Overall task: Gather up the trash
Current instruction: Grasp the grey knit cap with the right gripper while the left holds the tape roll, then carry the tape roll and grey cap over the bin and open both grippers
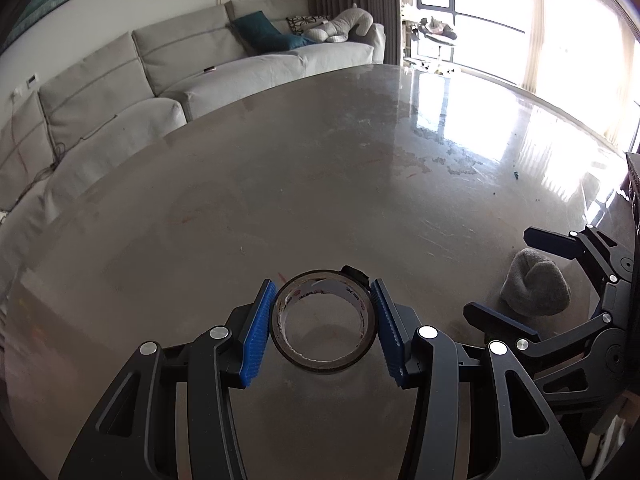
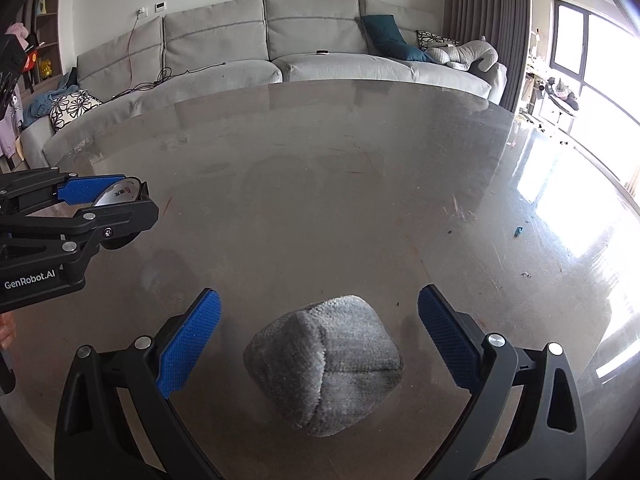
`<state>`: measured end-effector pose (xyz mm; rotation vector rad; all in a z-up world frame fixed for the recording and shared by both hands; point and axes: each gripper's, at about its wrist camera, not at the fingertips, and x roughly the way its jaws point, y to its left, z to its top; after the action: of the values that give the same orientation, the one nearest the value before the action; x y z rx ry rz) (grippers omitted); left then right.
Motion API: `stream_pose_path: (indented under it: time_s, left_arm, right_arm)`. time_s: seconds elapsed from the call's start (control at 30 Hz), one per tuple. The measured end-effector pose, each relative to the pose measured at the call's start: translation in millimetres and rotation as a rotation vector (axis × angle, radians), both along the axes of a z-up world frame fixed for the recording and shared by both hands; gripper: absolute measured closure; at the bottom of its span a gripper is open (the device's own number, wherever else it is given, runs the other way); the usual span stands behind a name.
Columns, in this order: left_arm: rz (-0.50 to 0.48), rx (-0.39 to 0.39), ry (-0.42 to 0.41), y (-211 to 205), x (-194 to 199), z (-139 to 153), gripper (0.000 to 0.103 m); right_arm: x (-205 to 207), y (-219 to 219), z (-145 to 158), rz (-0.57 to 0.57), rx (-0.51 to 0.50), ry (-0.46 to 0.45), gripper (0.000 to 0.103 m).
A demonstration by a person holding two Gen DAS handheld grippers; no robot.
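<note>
1. Your left gripper (image 1: 323, 326) holds the tape roll (image 1: 324, 320) at 6 o'clock, above the table (image 1: 280, 184).
2. The sock (image 1: 536, 286) lies on the table at 4 o'clock, between your right gripper's fingers (image 1: 500, 322).
3. The sofa (image 1: 168, 72) stands behind the table, at 11 o'clock.

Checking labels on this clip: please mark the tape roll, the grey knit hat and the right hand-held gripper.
tape roll (image 1: 324, 364), left wrist view, near rim.
grey knit hat (image 2: 324, 364), right wrist view, middle of the knit.
right hand-held gripper (image 2: 320, 344), right wrist view, midway between fingertips.

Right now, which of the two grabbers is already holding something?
The left gripper: its blue fingers squeeze the tape roll. The right gripper stands open around the grey sock bundle, not touching it.
</note>
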<state>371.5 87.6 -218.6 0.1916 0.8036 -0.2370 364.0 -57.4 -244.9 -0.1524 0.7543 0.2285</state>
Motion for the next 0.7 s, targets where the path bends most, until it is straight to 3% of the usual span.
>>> stream_pose_path:
  time_s: [0.03, 0.1, 0.17, 0.2, 0.27, 0.47, 0.7]
  left_arm:
    - [-0.001, -0.001, 0.0, 0.0, 0.1, 0.2, 0.055]
    - [-0.001, 0.001, -0.004, 0.0, -3.0, -0.2, 0.055]
    - [-0.002, -0.001, -0.006, 0.6, -4.0, 0.8, 0.055]
    - [-0.001, 0.0, -0.008, 1.0, -4.5, 1.4, 0.055]
    - [0.002, -0.002, -0.009, 1.6, -5.2, 2.5, 0.055]
    - [-0.003, -0.009, -0.022, -1.6, -14.1, 14.0, 0.055]
    - [-0.03, -0.006, -0.058, -6.2, -37.5, 39.1, 0.055]
  right_arm:
    - [0.0, -2.2, -0.5, -0.004, 0.007, 0.007, 0.005]
    - [-1.4, -4.6, -2.2, -0.012, 0.008, 0.017, 0.021]
    - [-5.1, -5.6, -1.4, -0.004, 0.0, 0.009, 0.03]
    - [-6.3, -6.0, -0.2, 0.004, 0.0, 0.012, 0.051]
    - [-8.7, -6.7, 1.9, 0.006, 0.0, 0.011, 0.073]
    - [-19.7, -9.0, 4.7, 0.037, 0.013, -0.027, 0.08]
    - [-61.8, -9.7, 52.6, 0.081, 0.046, -0.107, 0.081]
